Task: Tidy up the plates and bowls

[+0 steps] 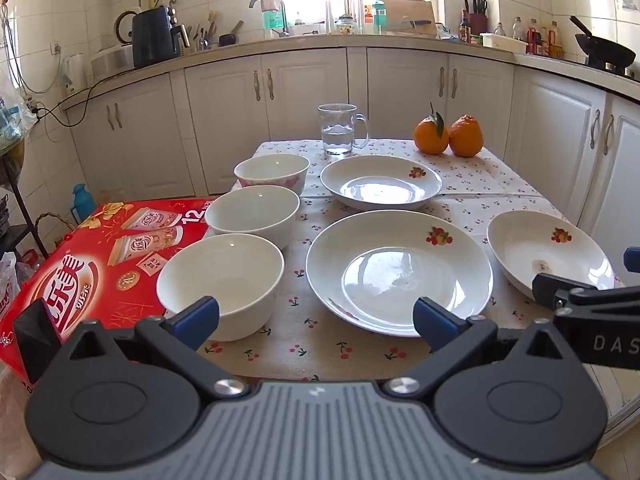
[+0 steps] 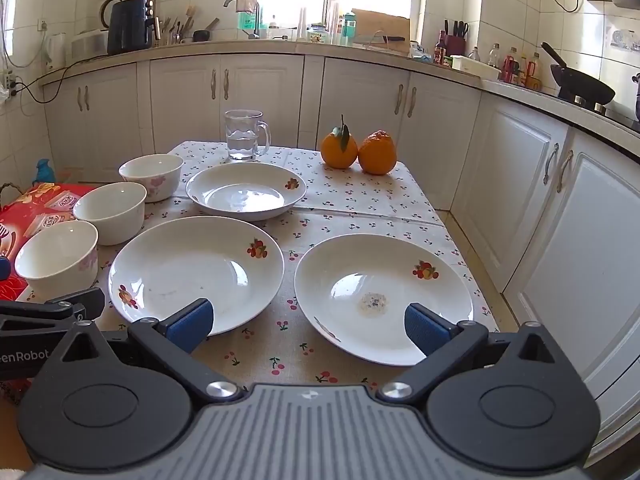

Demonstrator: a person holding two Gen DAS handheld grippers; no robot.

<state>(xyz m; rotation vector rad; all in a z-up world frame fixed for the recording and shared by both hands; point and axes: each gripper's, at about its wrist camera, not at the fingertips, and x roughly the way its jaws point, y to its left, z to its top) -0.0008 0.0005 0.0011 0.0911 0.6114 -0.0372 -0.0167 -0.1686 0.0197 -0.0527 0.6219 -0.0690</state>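
- While three plates and three bowls sit spread over the cherry-print cloth on the bench (image 2: 360, 196), nothing lies between the fingers of either gripper.
- Nearest the right gripper (image 2: 308, 322) is the right-hand plate (image 2: 384, 296), with a small speckled patch in its well; its near rim lies just ahead of and partly behind the right blue fingertip (image 2: 426, 330).
- The middle plate (image 2: 196, 272) lies just beside it on the left, its near edge behind the other blue fingertip of the right gripper.
- The far plate (image 2: 246, 190) sits behind those two, apart from them.
- In the left wrist view, the left gripper (image 1: 316, 322) hangs over the near edge of the cloth, fingers spread wide: one tip overlaps the near bowl (image 1: 220, 280), the other overlaps the middle plate's rim, though contact cannot be told.
- The middle bowl (image 1: 252, 214) and the far bowl (image 1: 272, 172), which has a pink flower pattern, line up behind the near one along the bench's left side.
- The right gripper's fingers are likewise spread wide and empty.
- A glass mug (image 2: 242, 134) holding some water stands at the far edge; two oranges (image 2: 358, 152) touch each other to its right.
- A red carton (image 1: 100, 252) lies left of the bowls.
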